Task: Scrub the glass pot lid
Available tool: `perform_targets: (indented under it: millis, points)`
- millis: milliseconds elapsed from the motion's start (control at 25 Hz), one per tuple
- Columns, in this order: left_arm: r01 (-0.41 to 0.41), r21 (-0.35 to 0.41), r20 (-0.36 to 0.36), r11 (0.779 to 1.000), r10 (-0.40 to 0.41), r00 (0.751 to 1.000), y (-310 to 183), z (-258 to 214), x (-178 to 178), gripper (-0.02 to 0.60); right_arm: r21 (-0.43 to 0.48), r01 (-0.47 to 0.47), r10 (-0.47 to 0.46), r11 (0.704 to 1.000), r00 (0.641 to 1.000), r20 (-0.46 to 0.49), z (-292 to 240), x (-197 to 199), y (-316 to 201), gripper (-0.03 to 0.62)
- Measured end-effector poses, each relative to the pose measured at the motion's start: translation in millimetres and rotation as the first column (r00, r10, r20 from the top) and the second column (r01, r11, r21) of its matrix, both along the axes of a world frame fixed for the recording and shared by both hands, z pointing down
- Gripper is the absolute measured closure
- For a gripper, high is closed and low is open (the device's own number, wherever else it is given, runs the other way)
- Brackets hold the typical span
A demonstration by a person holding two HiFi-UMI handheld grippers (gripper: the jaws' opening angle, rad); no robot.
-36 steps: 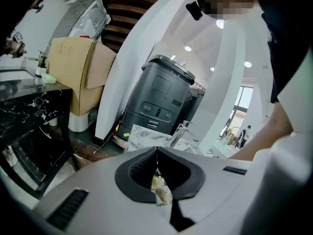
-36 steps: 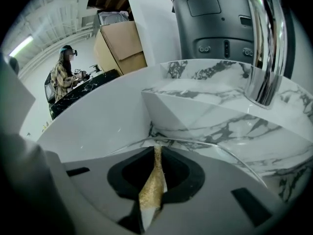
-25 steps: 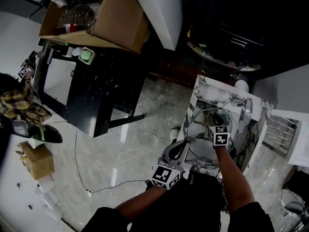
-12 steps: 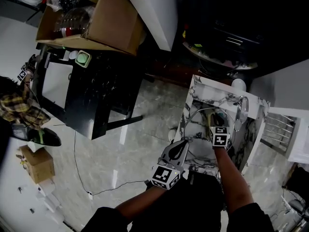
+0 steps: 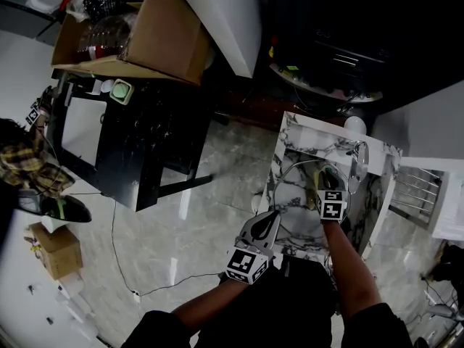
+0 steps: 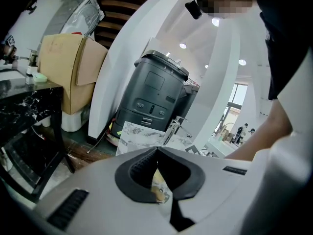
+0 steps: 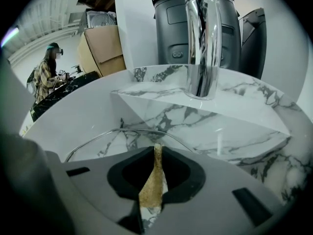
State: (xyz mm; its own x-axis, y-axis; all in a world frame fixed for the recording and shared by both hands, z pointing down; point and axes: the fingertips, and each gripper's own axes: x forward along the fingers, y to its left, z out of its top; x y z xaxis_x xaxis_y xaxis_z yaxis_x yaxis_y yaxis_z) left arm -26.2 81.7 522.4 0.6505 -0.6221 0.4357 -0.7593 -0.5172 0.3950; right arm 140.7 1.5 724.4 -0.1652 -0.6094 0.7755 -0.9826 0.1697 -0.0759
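Observation:
The glass pot lid (image 5: 290, 171) lies in the marble sink (image 5: 290, 133); its metal rim (image 7: 122, 130) arcs just beyond my right jaws. My right gripper (image 5: 328, 176) (image 7: 156, 148) hangs over the lid, shut on a thin tan scrub pad (image 7: 152, 185). My left gripper (image 5: 272, 220) (image 6: 156, 153) stays outside the sink at its front left corner with jaws shut. A small yellowish bit (image 6: 159, 187) shows in the hollow behind the left tips; I cannot tell what it is. The chrome faucet (image 7: 203, 43) (image 5: 355, 167) stands over the far side of the basin.
A dark grey machine (image 6: 151, 97) stands behind the sink. A black table (image 5: 138, 136) bears a cardboard box (image 5: 145, 27) at the upper left. A cable (image 5: 116, 230) trails over the marble floor. A person in a plaid shirt (image 7: 46, 77) stands far left.
The head view has drifted, so the sink sits a little more to the left. The right gripper has shifted only slightly over the lid. The left gripper has held still.

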Motion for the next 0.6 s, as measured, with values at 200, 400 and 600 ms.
perform_targets:
  millis: [200, 400, 600]
  points:
    - [-0.001, 0.002, 0.002, 1.0, 0.001, 1.0, 2, 0, 1, 0.566, 0.007, 0.01, -0.01, 1.0, 1.0, -0.015, -1, 6, 3, 0.533]
    - [0.01, 0.007, 0.002, 1.0, -0.01, 1.0, 5, -3, 1, 0.566, 0.002, 0.005, -0.005, 1.0, 1.0, -0.015, 1, 10, 10, 0.533]
    - [0.011, 0.012, -0.003, 1.0, -0.011, 1.0, 9, -6, 7, 0.566, -0.002, 0.038, -0.038, 0.999, 0.999, -0.038, 3, 16, 15, 0.533]
